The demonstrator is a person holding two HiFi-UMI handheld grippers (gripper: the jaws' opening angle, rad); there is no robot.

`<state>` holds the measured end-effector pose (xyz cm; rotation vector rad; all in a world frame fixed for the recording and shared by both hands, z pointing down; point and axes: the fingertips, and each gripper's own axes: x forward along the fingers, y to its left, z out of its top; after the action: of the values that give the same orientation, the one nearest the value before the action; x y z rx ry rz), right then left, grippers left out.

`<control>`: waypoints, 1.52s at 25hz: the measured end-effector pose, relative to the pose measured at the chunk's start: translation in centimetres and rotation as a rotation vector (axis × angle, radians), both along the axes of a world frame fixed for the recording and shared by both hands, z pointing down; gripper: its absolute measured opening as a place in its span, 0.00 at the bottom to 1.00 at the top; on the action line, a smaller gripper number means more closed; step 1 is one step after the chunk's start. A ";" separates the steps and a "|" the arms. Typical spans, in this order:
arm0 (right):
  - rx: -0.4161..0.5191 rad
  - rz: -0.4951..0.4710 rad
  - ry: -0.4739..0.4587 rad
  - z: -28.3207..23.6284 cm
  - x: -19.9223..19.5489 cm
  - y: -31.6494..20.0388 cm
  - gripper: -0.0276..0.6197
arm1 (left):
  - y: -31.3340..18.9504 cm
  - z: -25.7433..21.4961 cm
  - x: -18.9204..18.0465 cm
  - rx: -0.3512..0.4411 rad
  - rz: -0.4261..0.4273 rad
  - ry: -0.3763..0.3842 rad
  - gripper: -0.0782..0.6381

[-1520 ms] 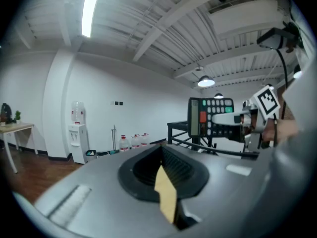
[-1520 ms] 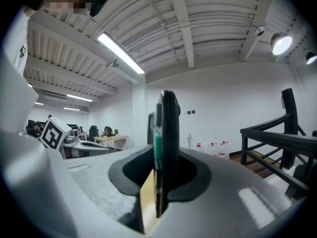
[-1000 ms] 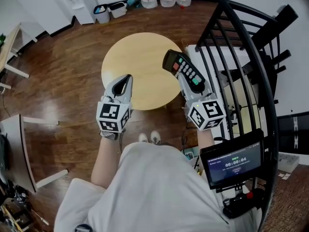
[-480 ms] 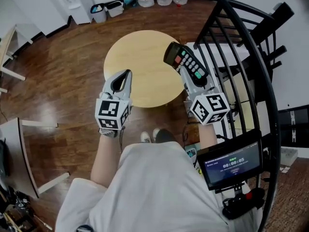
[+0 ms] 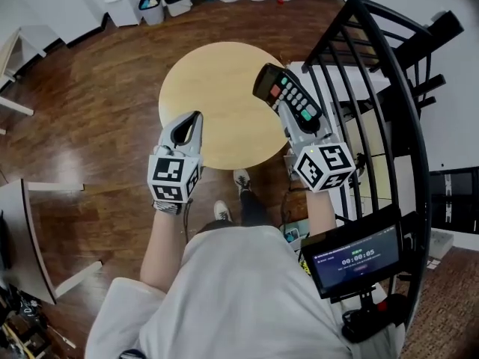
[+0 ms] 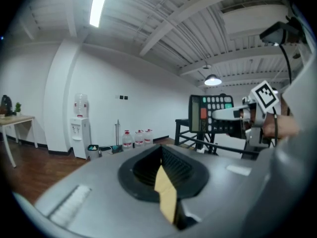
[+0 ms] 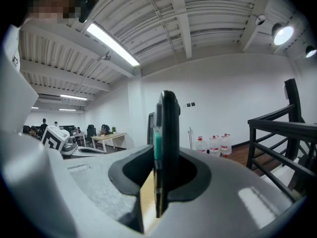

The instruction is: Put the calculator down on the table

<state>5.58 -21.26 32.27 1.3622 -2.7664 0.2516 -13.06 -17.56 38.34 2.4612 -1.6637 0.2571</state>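
Above the right edge of the worktop [image 5: 217, 73], the calculator [image 5: 287, 99] was pinched in the right tool [image 5: 299, 126]; over its near edge, the left tool [image 5: 196, 118] was pressed together, empty.

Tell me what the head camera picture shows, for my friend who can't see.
Seen from above, a person's right gripper clamps a dark calculator, keys up, by the right edge of a round wooden table. The left gripper, shut and empty, is at the table's near edge; a black railing stands at right.
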 end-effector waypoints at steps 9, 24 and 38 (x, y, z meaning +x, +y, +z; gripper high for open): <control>-0.147 -0.069 0.043 7.0 -1.0 -7.2 0.17 | -5.4 3.4 0.5 -0.088 -0.041 -0.043 0.12; -0.453 -0.154 0.007 22.0 1.4 -15.4 0.17 | -12.3 13.0 4.8 -0.261 -0.077 -0.075 0.12; -0.686 -0.203 0.027 27.5 -3.5 -13.1 0.17 | -10.1 16.2 2.8 -0.378 -0.106 -0.022 0.12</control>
<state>2.04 -34.32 59.75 0.8893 -2.3979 1.0343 -10.30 -27.64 54.58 2.0941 -1.5774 0.5323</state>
